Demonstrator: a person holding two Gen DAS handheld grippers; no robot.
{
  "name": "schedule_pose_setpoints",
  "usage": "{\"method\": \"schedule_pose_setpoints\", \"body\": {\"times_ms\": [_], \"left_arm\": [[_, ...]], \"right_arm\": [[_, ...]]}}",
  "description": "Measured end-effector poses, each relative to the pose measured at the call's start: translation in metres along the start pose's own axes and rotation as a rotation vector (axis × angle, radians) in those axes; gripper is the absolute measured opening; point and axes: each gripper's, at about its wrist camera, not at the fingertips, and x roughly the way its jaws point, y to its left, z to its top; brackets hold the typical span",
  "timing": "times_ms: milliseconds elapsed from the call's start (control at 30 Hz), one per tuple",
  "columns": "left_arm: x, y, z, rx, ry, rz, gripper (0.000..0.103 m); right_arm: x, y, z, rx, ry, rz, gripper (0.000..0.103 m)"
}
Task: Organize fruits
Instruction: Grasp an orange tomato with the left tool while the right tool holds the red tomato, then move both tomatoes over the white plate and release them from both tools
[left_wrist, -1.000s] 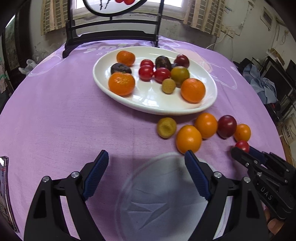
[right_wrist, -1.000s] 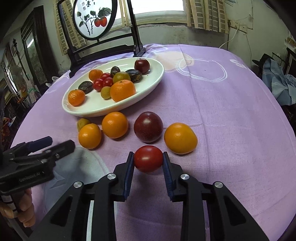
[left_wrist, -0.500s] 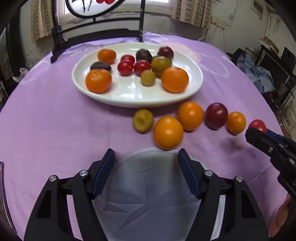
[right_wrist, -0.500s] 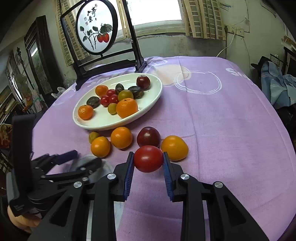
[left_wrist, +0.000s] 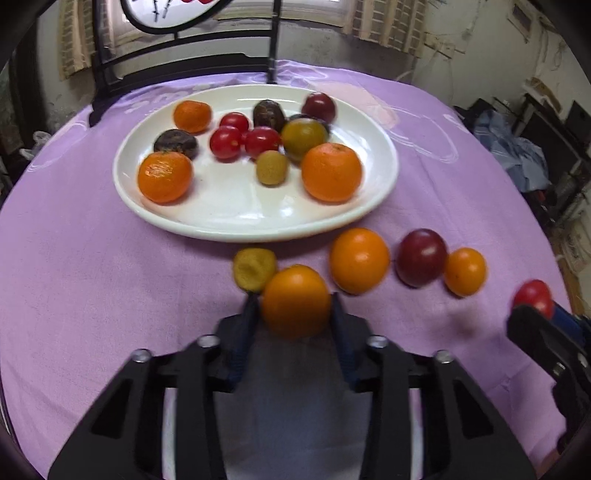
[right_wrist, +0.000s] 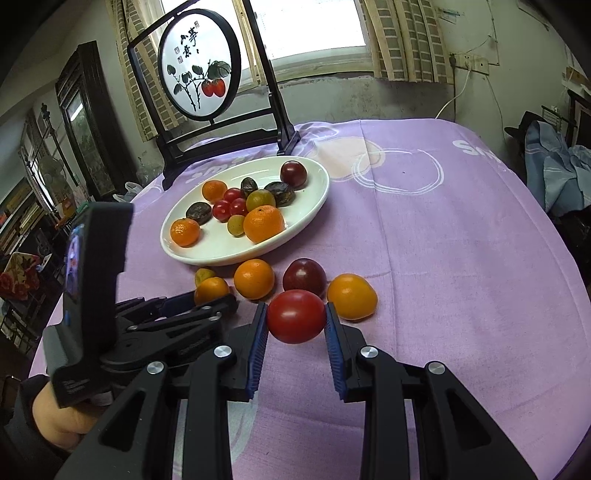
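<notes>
My left gripper (left_wrist: 295, 306) is shut on an orange fruit (left_wrist: 295, 301) on the purple cloth, just in front of the white plate (left_wrist: 229, 218). My right gripper (right_wrist: 295, 321) is shut on a red tomato (right_wrist: 295, 320) and holds it above the cloth; it shows at the right edge of the left wrist view (left_wrist: 533, 295). On the cloth lie a yellow-brown fruit (left_wrist: 254, 267), another orange (left_wrist: 359, 260), a dark red plum (left_wrist: 421, 256) and a small orange fruit (left_wrist: 464, 271). The plate holds several oranges, tomatoes and dark fruits.
A black framed round painting on a stand (right_wrist: 199, 70) is behind the plate at the table's far edge. The left gripper and hand (right_wrist: 147, 325) are close to the left of the right gripper. Clutter surrounds the round table.
My left gripper moved forward and closed on the nearest orange. My right gripper rose a little higher with the tomato still in it.
</notes>
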Motion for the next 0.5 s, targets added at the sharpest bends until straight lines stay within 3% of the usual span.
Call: {"method": "schedule_pose_setpoints", "body": {"times_ms": [500], "left_arm": [[-0.063, 0.020, -0.029, 0.038, -0.082, -0.060, 0.035]], "right_arm": [[0.001, 0.021, -0.008, -0.072, -0.028, 0.036, 0.031]]}}
